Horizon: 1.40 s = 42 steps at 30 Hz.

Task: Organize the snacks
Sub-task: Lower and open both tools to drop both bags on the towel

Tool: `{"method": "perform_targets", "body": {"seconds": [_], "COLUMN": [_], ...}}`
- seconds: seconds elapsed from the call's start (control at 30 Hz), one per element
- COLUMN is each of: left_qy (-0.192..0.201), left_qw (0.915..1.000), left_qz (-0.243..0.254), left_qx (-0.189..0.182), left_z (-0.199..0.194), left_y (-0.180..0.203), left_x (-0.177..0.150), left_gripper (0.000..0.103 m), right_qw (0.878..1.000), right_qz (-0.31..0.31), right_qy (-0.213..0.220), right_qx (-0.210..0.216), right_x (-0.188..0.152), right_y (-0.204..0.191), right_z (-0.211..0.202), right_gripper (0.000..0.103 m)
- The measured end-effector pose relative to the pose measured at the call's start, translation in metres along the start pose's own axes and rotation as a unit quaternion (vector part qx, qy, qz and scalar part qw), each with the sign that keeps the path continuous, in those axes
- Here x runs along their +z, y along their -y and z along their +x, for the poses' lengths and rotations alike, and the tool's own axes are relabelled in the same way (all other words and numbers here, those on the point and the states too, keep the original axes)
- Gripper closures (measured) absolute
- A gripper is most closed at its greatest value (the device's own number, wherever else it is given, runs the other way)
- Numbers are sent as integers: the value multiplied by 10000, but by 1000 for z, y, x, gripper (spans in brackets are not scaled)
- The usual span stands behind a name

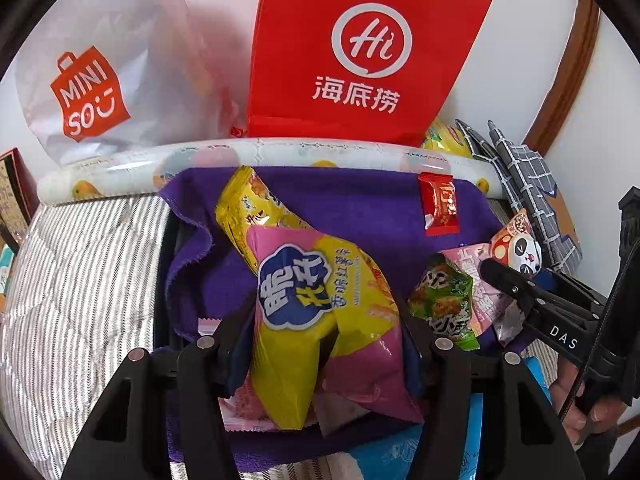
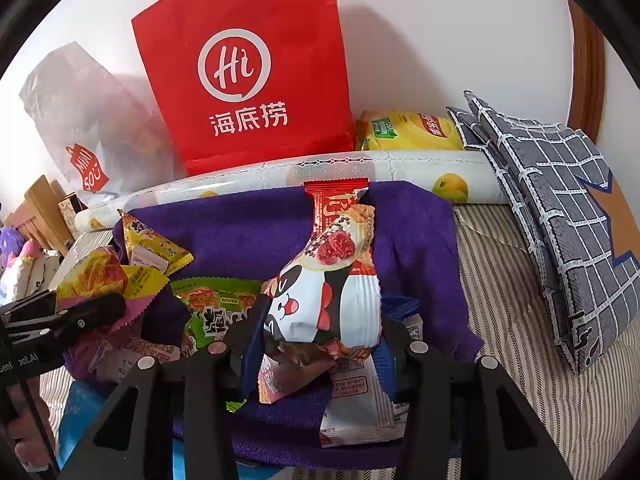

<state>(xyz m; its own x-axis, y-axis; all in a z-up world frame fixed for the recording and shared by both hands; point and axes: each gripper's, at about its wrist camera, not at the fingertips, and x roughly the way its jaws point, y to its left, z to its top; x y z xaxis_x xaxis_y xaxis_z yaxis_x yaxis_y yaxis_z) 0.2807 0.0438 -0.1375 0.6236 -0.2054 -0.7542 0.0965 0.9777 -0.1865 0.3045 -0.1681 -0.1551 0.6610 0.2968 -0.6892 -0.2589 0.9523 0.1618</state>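
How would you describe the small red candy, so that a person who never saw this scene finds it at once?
Start at the tall red bag against the wall, then come down over the patterned roll to the purple towel. At the towel's far edge lies the red candy, apart from the snack pile. It is the only plain red wrapper and touches no tool.

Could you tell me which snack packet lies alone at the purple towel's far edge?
The small red packet, by the patterned roll; the others cluster near the grippers.

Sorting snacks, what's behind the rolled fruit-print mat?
A red paper bag, white plastic bag and yellow snack packet stand behind the rolled fruit-print mat; their bottoms are hidden.
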Motion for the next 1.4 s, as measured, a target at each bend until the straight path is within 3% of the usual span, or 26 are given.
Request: {"method": "perform_targets", "body": {"seconds": [0.67,0.93,1.4], "left_qy": [-78,-63,146], "left_qw": [10000,10000,9998], "left_qz": [14,4,13], "left_qx": [-54,-71,-139], "left_z": [4,3,-18], "left_y": [0,0,9], "left_x": [-3,-3,1], "left_gripper": [42,39,36], "right_qw": [9994,9988,9968], "right_qz": [55,11,-168], "right_qy": [310,455,774], "right_qx": [-139,-153,36], "right_x": [4,3,5], "right_y": [2,1,-8], "right_z": [-11,-16,-37], "right_gripper": [57,49,46]}}
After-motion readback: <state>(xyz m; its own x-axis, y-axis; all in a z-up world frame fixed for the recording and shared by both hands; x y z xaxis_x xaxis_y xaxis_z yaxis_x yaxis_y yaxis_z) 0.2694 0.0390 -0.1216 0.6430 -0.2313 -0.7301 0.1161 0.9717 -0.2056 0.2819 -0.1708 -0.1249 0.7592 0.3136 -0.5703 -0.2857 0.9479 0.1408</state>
